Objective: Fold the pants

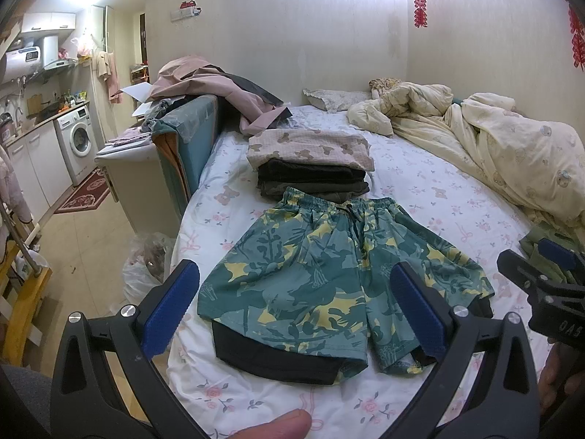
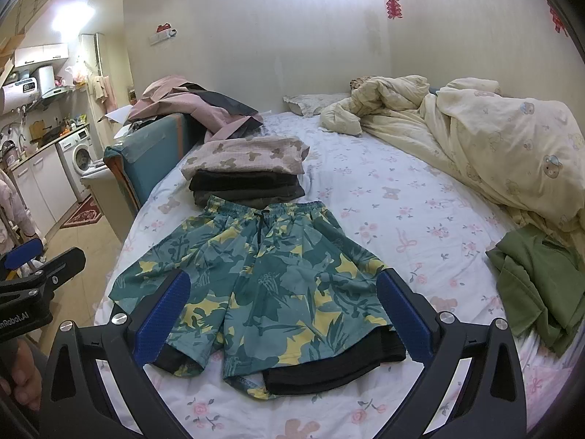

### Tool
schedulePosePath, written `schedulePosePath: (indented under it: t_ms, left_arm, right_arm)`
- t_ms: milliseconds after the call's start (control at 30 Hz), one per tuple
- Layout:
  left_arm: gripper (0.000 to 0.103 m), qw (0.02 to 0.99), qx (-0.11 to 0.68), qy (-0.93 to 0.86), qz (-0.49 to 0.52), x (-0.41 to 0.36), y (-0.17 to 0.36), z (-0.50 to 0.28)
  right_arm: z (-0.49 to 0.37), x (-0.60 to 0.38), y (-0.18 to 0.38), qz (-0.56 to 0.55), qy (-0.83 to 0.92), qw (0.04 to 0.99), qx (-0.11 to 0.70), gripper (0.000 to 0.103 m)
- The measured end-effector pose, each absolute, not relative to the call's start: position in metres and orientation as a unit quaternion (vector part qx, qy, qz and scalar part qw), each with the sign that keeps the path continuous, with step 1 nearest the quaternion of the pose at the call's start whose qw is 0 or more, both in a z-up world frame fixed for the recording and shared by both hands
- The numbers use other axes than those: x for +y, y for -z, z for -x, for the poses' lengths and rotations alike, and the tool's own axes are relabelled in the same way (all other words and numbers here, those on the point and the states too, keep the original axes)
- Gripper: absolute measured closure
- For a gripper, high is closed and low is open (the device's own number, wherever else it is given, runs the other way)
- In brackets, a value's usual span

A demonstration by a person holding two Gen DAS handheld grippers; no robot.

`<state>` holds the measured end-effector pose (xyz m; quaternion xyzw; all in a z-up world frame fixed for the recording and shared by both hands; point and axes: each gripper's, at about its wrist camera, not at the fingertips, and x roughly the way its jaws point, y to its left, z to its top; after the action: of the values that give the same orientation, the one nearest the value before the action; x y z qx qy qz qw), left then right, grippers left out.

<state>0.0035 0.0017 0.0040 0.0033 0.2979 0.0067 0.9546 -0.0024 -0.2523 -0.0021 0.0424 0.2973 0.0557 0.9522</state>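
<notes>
Green and yellow patterned shorts (image 1: 329, 274) with a black lining lie flat on the flowered bed sheet (image 1: 420, 190), waistband away from me, leg hems toward me. They also show in the right wrist view (image 2: 263, 285). My left gripper (image 1: 296, 314) is open and empty, held above the hem end of the shorts. My right gripper (image 2: 281, 314) is open and empty, also above the hems. The right gripper shows at the right edge of the left wrist view (image 1: 541, 278), and the left gripper at the left edge of the right wrist view (image 2: 33, 270).
A stack of folded clothes (image 1: 310, 161) sits just beyond the waistband. A crumpled cream duvet (image 1: 493, 139) fills the right of the bed. A green garment (image 2: 537, 285) lies at the right. The bed edge drops to the floor on the left, by a plastic bag (image 1: 146, 267).
</notes>
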Motion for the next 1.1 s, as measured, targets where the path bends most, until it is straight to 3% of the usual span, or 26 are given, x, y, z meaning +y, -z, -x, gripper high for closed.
schedulePosePath:
  t_ms: [867, 1100]
  left_arm:
    - [0.000, 0.954, 0.300, -0.011, -0.002, 0.006, -0.004, -0.002]
    - [0.000, 0.945, 0.326, -0.020, 0.009, 0.014, 0.002, -0.009]
  right_arm:
    - [-0.002, -0.258, 0.010, -0.058, -0.061, 0.943, 0.321, 0.000]
    - [-0.036, -0.348, 0.040, -0.214, 0.014, 0.893, 0.395, 0.000]
